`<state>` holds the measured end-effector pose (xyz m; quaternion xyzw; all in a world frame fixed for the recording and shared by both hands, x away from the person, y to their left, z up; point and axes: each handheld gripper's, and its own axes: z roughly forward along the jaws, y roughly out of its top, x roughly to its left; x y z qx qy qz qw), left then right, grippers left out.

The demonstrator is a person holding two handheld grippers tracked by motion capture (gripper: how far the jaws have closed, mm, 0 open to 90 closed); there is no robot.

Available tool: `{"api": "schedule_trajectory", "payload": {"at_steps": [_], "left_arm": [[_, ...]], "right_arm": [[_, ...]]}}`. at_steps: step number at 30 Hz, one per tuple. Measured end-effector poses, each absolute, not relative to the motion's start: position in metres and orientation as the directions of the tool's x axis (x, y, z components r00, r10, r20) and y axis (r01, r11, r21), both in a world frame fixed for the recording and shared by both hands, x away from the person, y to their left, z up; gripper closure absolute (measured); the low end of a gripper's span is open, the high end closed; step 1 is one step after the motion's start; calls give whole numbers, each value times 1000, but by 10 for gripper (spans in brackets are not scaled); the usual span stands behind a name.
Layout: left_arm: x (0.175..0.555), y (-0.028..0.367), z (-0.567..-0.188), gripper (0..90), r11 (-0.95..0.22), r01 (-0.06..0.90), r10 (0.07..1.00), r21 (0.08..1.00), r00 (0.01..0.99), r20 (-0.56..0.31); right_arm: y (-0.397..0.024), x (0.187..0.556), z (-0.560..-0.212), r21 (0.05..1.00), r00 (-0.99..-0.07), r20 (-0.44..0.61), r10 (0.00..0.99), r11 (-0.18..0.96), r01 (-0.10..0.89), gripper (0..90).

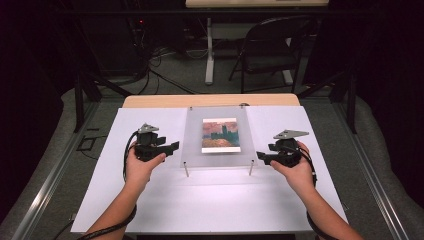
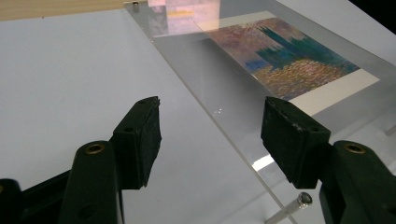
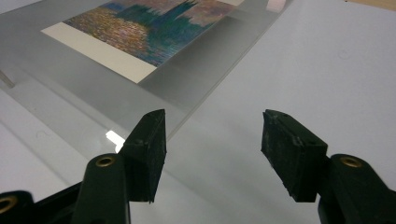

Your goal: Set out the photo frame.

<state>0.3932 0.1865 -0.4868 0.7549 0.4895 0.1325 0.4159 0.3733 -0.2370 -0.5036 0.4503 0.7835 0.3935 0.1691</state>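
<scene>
A clear acrylic sheet point(image 1: 218, 137) rests on metal standoffs point(image 1: 186, 170) mid-desk, toward the far edge, covering a painted print point(image 1: 220, 135); the left gripper point(image 1: 167, 148) and right gripper point(image 1: 264, 156) flank its side edges, fingers apart and empty, apparently poised to lift it evenly

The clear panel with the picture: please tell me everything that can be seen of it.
The clear panel looks like a transparent acrylic sheet, rectangular, raised on thin metal standoff pins above the white table. A colourful painting print with a white border lies flat in it. Each hand-held gripper is open beside a side edge, not touching it.
</scene>
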Motion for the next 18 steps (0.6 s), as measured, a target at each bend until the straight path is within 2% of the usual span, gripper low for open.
{"api": "schedule_trajectory", "payload": {"at_steps": [18], "left_arm": [[424,184,-482,366,-145,652,873,744,438,-213]], "right_arm": [[-227,407,-492,774,-519,91,850,267,574,393]]}}
